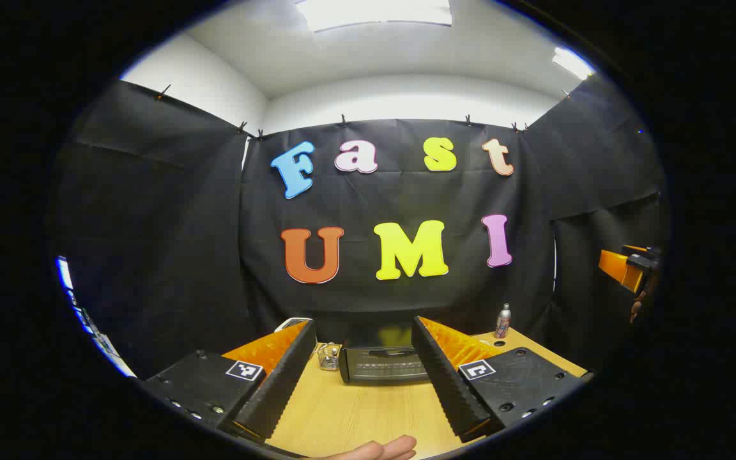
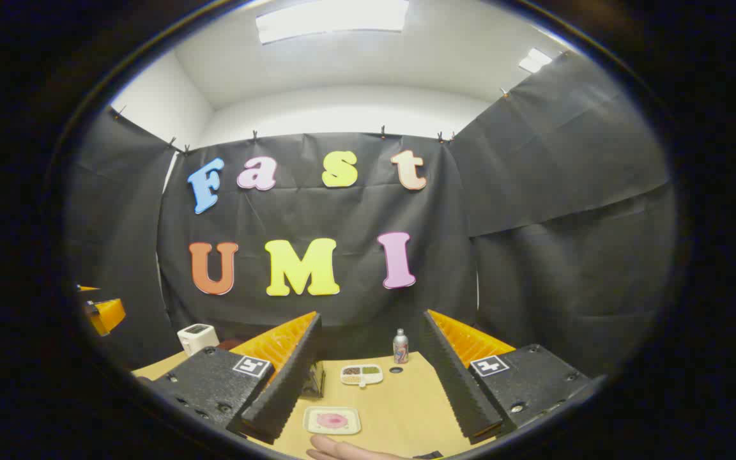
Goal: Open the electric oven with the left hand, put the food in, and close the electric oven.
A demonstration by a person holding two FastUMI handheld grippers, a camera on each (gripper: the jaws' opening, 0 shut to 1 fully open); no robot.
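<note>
Left gripper view: your left gripper [image 1: 361, 377] hangs above the wooden table [image 1: 355, 415] with its two fingers spread wide and nothing between them. The electric oven [image 1: 384, 361] sits at the lower centre of the frame, framed in the gap between the fingers but well beyond their tips, against the far wall, its door shut and its handle bar across the top of the glass. Just to the oven's left stands a small wire basket [image 1: 329, 356]; to its right, near the table's far corner, a small bottle [image 1: 502, 321] stands upright. A hand [image 1: 377, 450] shows at the bottom edge of the frame. At the right edge, your other gripper [image 1: 630, 268] appears, raised well above the table.

In the right gripper view, your right gripper [image 2: 371, 390] is likewise open wide and holds nothing. The food, a pink piece on a small pale tray [image 2: 332, 420], lies on the table [image 2: 400, 409] at the lower centre, between the fingers and near the bottom edge, closer to the finger at the left of the frame. Farther back, a divided dish [image 2: 361, 374] with dark and green fillings rests near the bottle [image 2: 400, 347]. A white appliance [image 2: 197, 337] stands at the table's far left corner. A hand [image 2: 349, 450] shows at the bottom edge. Part of the left gripper [image 2: 103, 313] shows at the left edge.
</note>
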